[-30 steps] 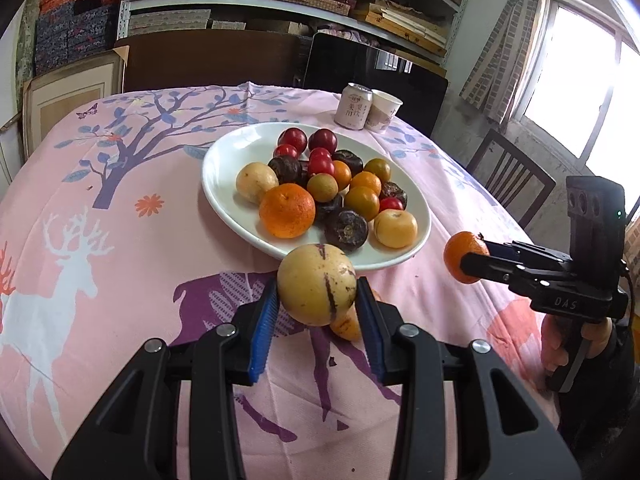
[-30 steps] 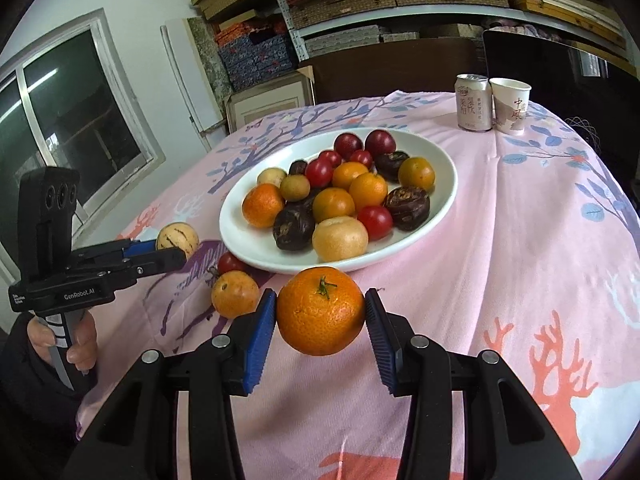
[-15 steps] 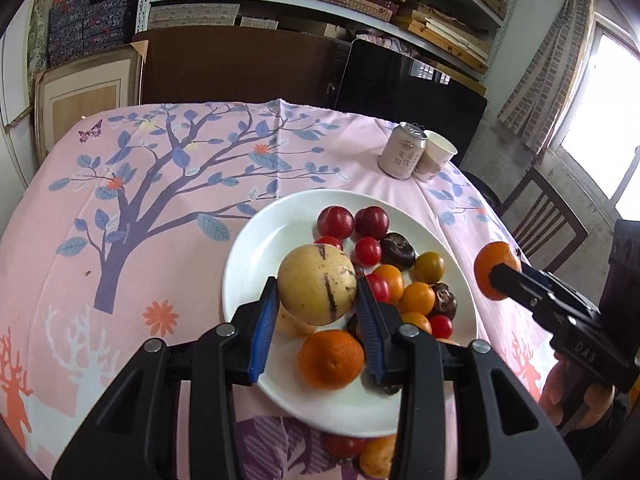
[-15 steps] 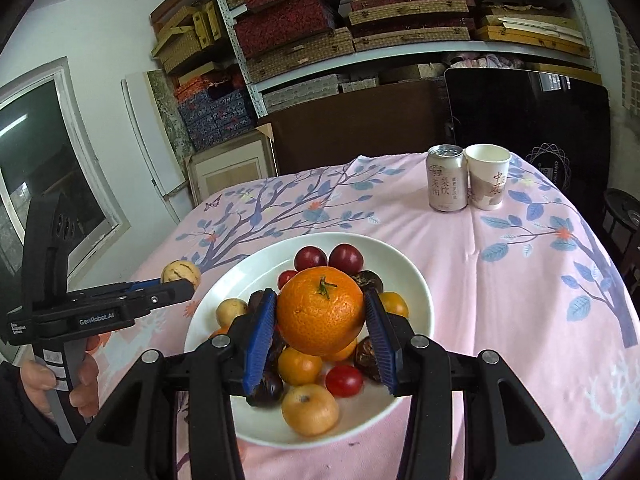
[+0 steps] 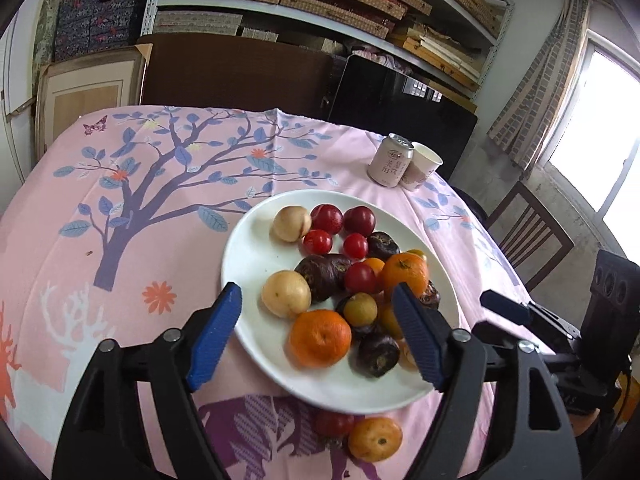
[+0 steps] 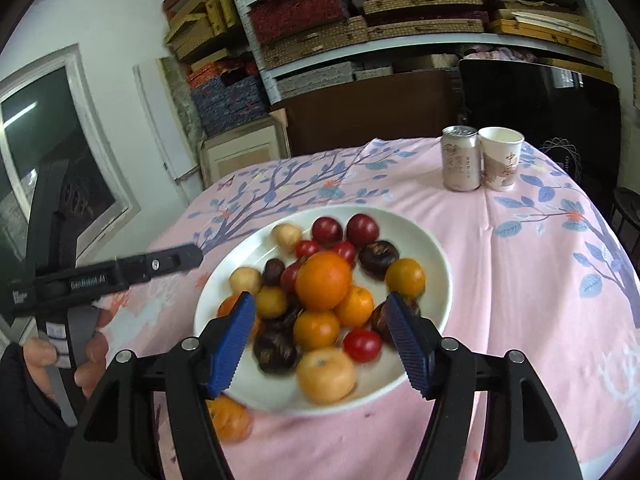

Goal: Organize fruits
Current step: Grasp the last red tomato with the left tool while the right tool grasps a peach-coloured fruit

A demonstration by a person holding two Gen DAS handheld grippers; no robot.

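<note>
A white plate (image 5: 248,256) piled with fruit sits on the pink tablecloth. My left gripper (image 5: 316,334) hovers over its near edge with its jaws opening and nothing pressed between the blue pads. Two pale yellow fruits (image 5: 292,224) lie on the plate. My right gripper (image 6: 320,344) is above the plate (image 6: 436,280) too, jaws opening and empty. The big orange (image 6: 323,280) rests on top of the pile, also seen as the orange (image 5: 404,274) from the left. Each wrist view catches the other tool: right gripper (image 5: 496,318), left gripper (image 6: 188,258).
A small red fruit (image 5: 332,422) and an orange-yellow fruit (image 5: 375,438) lie loose on the cloth before the plate. A drink can (image 5: 390,160) and paper cup (image 5: 422,164) stand at the table's far right. A wooden chair (image 5: 528,236) is beyond the edge. A hand (image 6: 64,356) holds the left tool.
Both grippers moved from the table's front to above the plate, then opened. The pale yellow fruit left the left jaws and the orange left the right jaws; both now lie on the plate.
</note>
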